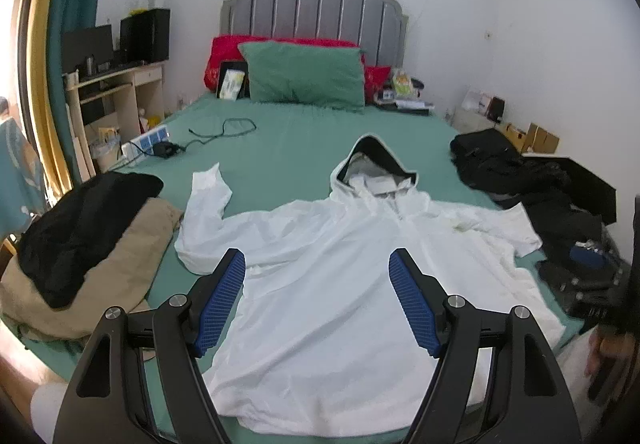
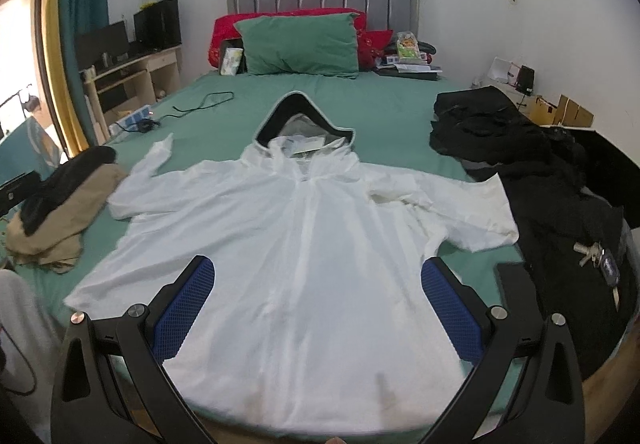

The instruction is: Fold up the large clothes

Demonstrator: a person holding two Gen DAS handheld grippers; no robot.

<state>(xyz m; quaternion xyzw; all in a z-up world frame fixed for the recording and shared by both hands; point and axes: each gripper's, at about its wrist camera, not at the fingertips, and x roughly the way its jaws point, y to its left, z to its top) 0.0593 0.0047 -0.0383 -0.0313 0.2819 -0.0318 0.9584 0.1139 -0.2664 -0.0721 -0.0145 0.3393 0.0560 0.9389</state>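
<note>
A large white hooded jacket (image 1: 328,284) lies spread flat, front up, on the green bed (image 1: 304,132), with its black-lined hood (image 1: 372,160) toward the headboard and both sleeves out to the sides. It also shows in the right wrist view (image 2: 304,244) with its hood (image 2: 304,120). My left gripper (image 1: 318,264) is open and empty, above the jacket's lower body. My right gripper (image 2: 318,272) is open and empty, above the jacket's lower middle.
A tan and black clothes pile (image 1: 80,244) lies at the bed's left edge. Black clothes (image 2: 540,172) with keys (image 2: 600,256) lie at the right. A green pillow (image 1: 304,72), a cable (image 1: 224,128) and a power strip (image 1: 148,140) lie farther up the bed.
</note>
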